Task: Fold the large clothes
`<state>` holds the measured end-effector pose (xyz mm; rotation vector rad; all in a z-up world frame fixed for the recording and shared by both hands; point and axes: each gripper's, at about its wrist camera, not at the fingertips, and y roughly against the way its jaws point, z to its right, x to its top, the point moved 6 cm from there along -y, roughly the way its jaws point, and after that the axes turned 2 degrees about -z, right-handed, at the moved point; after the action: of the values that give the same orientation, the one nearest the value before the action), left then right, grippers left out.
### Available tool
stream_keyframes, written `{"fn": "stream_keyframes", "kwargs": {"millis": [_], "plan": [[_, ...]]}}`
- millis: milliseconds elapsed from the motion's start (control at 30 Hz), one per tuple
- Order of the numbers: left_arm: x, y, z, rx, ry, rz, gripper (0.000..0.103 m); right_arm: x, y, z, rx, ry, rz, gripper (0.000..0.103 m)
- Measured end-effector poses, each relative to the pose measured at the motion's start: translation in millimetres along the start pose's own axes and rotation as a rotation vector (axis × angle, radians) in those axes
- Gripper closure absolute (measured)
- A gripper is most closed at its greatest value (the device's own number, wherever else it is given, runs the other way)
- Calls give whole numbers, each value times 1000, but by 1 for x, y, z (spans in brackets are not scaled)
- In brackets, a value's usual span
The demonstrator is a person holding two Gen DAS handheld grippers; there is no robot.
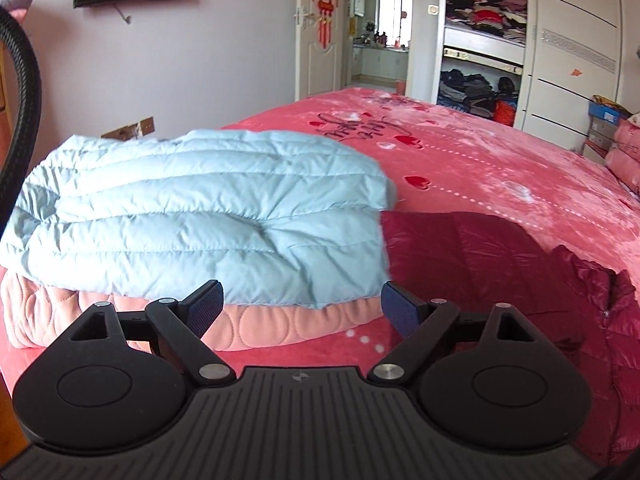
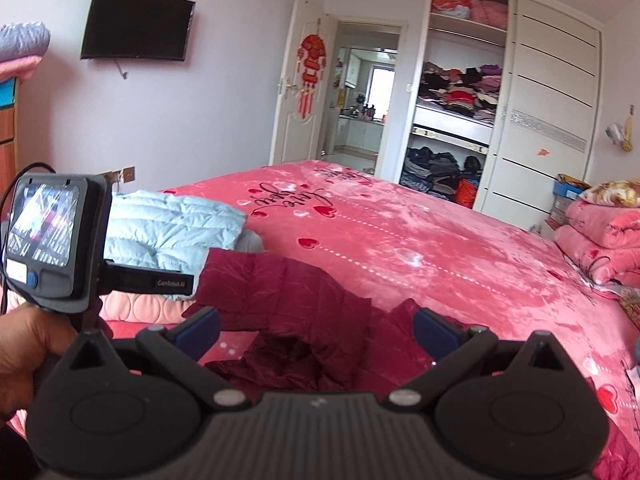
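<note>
Done: the blue jacket (image 1: 200, 216) lies folded into a flat packet on top of a folded pink quilt (image 1: 248, 320). I judge this garment finished.
Stack place: in my left view the stack is at 11 o'clock from my left gripper (image 1: 302, 306), at the near left part of the bed (image 1: 500, 184).
Left to do: the red jacket (image 2: 288, 300) is not folded. It lies spread and crumpled on the bed, with one opening toward me.
Red jacket place: in my right view it is directly in front of my right gripper (image 2: 316, 330), at 12 o'clock; in my left view it is at 2 o'clock, just beside the blue jacket on its right side.
Left fingers: wide apart and empty. They hang just in front of the near edge of the stack; I cannot tell if they touch it.
Right fingers: also wide apart, holding nothing. The red jacket shows between them, but they are not closed on it.
My left hand (image 2: 24, 360): in the right view at 9 o'clock, holding the handle of the left gripper.
Progress: I judge about half, counting only the two jackets I can see; one is folded and one waits.
Next need: a grip on an edge or sleeve of the red jacket, to spread it flat first.
</note>
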<state>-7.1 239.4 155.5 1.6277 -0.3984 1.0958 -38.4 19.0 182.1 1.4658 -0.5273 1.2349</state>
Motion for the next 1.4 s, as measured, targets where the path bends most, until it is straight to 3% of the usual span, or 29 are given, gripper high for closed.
{"fn": "stream_keyframes", "kwargs": {"millis": [167,567,1033,1267,1400], "plan": [[-1,-19,-20,52,15,-22,0,-1,-33,-24,42,80,-11,1],[-1,-49,-55,93,71,-82,0,-19,-101,-80,122,440,5,1],[-2,-75,-83,104,106,-126,0,-31,-159,-118,110,747,60,1],[1,-80,-93,97,122,-138,0,-37,-182,-129,113,810,43,3],[1,-83,-99,93,124,-145,0,-41,-193,-132,110,829,25,11]]}}
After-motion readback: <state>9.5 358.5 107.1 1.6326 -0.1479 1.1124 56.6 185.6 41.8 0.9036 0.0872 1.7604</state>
